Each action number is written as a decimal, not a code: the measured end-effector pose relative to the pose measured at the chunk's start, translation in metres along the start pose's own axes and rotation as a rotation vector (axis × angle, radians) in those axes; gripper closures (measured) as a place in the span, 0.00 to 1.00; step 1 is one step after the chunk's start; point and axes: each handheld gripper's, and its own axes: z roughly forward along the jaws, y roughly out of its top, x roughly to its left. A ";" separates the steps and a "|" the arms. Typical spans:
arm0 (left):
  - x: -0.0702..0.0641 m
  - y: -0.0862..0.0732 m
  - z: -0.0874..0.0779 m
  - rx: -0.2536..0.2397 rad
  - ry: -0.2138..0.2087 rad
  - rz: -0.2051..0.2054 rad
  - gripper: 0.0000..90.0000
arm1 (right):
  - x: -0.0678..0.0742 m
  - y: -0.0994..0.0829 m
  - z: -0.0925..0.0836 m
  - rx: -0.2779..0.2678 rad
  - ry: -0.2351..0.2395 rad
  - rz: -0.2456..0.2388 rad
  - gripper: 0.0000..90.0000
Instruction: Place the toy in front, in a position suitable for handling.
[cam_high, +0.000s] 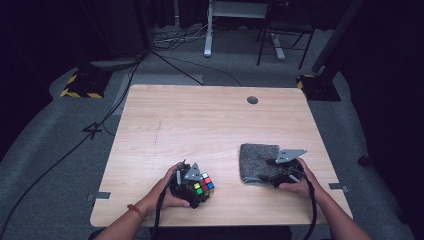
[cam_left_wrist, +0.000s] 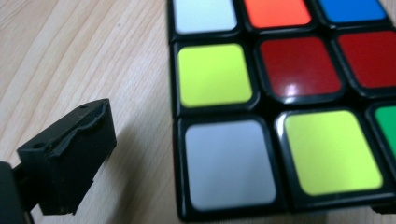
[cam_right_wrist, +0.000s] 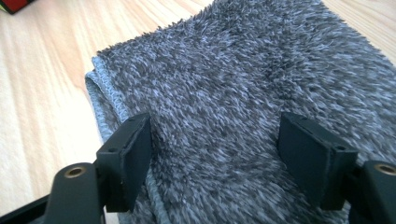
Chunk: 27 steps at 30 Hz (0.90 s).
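my right gripper (cam_right_wrist: 215, 154): jaws apart over near edge of grey cloth (cam_right_wrist: 243, 84); my left gripper (cam_high: 192, 187) at puzzle cube (cam_left_wrist: 280, 107), grip unclear.

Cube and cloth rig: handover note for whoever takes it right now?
Left gripper: at the puzzle cube near the table's front edge; one jaw stands clear beside the cube, grip not confirmed.
Right gripper: open, jaws spread over the near end of the folded grey cloth, not pinching it.
Done: both grippers are at their things.
Left: probably close on the cloth and cube, then bring them together; nothing lifted yet.
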 end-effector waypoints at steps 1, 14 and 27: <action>0.001 0.001 0.000 0.000 -0.003 0.002 0.03 | -0.001 -0.001 -0.002 0.006 -0.009 0.006 0.30; 0.013 -0.001 -0.003 -0.020 0.001 0.000 0.13 | -0.008 -0.017 -0.021 0.033 -0.080 0.050 0.30; 0.026 0.016 0.010 -0.052 -0.038 0.047 0.36 | -0.005 -0.020 -0.023 0.027 -0.099 0.060 0.30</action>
